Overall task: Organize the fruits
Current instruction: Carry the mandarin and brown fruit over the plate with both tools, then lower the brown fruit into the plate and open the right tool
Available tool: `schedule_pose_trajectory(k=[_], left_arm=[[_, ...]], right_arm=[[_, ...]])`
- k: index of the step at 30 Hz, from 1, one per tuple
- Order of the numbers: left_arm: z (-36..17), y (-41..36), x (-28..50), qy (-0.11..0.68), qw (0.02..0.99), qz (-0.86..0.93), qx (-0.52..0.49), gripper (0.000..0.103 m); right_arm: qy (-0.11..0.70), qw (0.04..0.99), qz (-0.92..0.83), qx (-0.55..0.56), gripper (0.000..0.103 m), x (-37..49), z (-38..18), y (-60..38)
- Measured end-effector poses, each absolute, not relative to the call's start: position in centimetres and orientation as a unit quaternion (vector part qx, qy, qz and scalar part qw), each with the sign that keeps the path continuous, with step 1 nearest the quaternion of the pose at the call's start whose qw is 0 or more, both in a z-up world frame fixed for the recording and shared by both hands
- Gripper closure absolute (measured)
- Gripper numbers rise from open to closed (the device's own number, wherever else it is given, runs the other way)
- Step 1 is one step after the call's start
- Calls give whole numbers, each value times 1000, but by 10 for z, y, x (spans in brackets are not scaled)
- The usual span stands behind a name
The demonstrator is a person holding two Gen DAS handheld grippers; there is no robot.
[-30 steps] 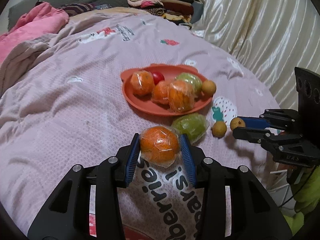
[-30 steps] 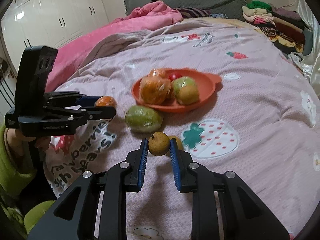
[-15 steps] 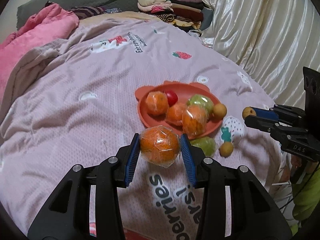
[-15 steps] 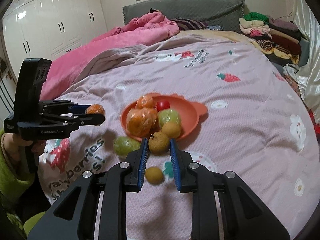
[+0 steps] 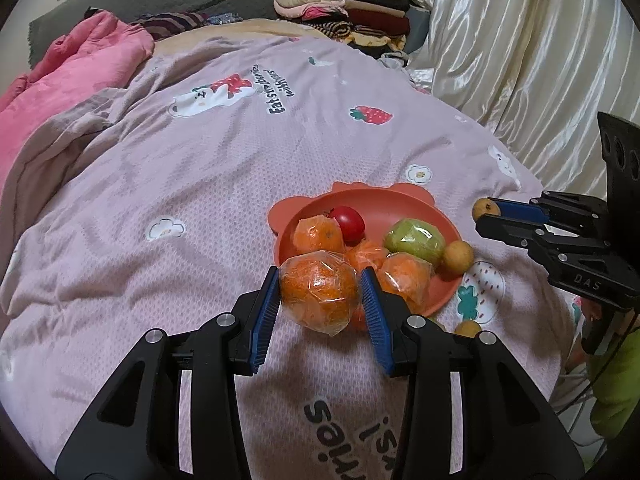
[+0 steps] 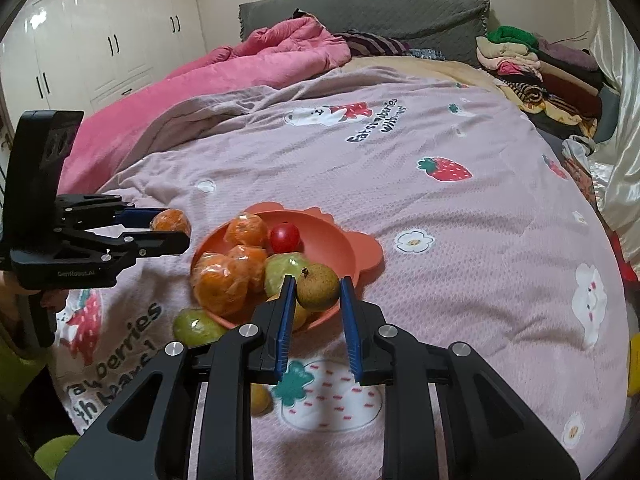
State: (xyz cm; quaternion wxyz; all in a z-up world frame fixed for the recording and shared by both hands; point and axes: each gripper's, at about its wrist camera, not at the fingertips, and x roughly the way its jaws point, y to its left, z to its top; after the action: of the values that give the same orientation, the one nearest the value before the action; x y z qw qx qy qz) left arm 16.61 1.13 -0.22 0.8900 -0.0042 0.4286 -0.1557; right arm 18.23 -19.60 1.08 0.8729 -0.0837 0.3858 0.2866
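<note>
My left gripper (image 5: 320,292) is shut on a plastic-wrapped orange (image 5: 318,292), held above the near rim of the orange plate (image 5: 400,208). My right gripper (image 6: 318,290) is shut on a small brown-yellow round fruit (image 6: 318,286), hovering over the plate (image 6: 332,240). The plate holds wrapped oranges (image 5: 318,236), a red tomato (image 5: 349,222), a wrapped green fruit (image 5: 414,240) and a small yellow fruit (image 5: 457,257). On the bedspread beside the plate lie a wrapped green fruit (image 6: 196,326) and a small yellow fruit (image 6: 260,398).
The plate rests on a pink strawberry-print bedspread (image 5: 200,184). A pink quilt (image 6: 248,60) is bunched toward the headboard. Folded clothes (image 5: 340,12) are stacked at the far corner. A shiny cream curtain (image 5: 520,60) hangs along the right side, white wardrobes (image 6: 100,40) on the left.
Both grippers moved forward and slightly up toward the plate, each still holding its fruit. The plate now sits right beneath the fingertips in both views.
</note>
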Motion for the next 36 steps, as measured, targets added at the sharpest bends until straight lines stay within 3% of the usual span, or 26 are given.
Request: schedule_pose_trajectory(k=[36], left_arm=[[-22,1,184,450,878,-164,10,70]], right_arm=[[429,845,301,-108,81,209,-8,-177]])
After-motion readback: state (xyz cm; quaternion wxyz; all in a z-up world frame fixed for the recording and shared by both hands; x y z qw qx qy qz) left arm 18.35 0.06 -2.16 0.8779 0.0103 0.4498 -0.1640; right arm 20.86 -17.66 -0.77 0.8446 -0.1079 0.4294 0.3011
